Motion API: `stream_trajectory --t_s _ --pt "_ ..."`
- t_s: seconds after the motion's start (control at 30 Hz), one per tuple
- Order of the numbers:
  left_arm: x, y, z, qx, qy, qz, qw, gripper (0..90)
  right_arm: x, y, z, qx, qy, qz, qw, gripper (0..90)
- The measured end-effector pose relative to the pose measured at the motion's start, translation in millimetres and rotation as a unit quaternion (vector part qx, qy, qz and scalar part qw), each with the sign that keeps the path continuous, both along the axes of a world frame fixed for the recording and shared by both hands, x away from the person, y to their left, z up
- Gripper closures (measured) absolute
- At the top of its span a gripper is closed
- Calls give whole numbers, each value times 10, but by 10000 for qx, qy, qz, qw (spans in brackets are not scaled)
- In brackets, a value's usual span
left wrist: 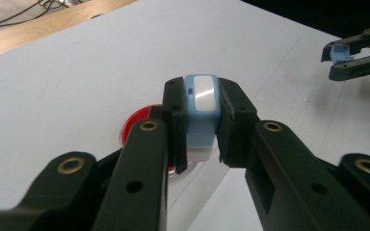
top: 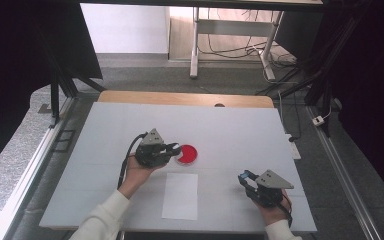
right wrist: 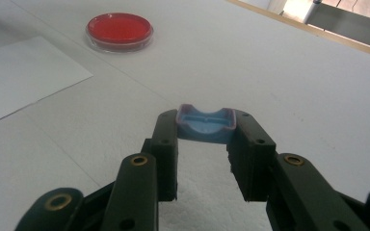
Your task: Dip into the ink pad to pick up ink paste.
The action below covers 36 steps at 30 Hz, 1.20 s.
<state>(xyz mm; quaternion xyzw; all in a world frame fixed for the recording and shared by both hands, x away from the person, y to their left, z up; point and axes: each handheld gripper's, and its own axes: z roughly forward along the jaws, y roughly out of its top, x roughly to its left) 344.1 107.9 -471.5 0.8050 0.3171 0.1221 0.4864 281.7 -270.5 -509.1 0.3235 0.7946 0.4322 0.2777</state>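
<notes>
A light-blue stamp body (left wrist: 201,115) with a white base is gripped between the fingers of the left gripper (top: 172,150), held just above the red ink pad dish (top: 187,154) at the middle of the desk (top: 240,130); a small blue cap (right wrist: 206,125) is pinched at the fingertips of the right gripper (top: 245,176), toward 4 o'clock of the dish and well apart from it. The step in hand is judged to be inking; the stamp should be lowered squarely, its base kept flat to the red surface, pressed lightly, then lifted straight before being carried to the white paper sheet (top: 181,196) at 6 o'clock of the dish. The left hand (top: 136,172) is held low with the fingers pointed toward 3 o'clock; the right gripper is rested near the desk, its fingers pointed toward 10 o'clock.
</notes>
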Motion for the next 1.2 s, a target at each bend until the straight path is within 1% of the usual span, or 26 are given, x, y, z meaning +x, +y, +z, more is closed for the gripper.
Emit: stream_trajectory --t_s 0.3,0.47,0.6,0.7,0.87,1.2 --pt "92 -52 -85 83 137 -2 9999 750 2 10 -6 -40 18 -13 10000 650" --pt "162 -101 -141 193 175 -24 9997 750 9 16 -13 -66 15 1 10000 650" --pt "218 -131 -181 233 185 -11 9996 750 13 24 -25 -53 26 -7 10000 650" --pt "255 -158 -193 236 167 -24 9996 750 18 29 -29 -101 26 4 9999 650" --pt "344 -233 -206 281 179 -84 9994 750 18 29 -30 -118 24 -12 9999 650" --pt "430 -271 -304 386 343 -61 9986 750 15 26 -36 -115 23 -7 9999 649"
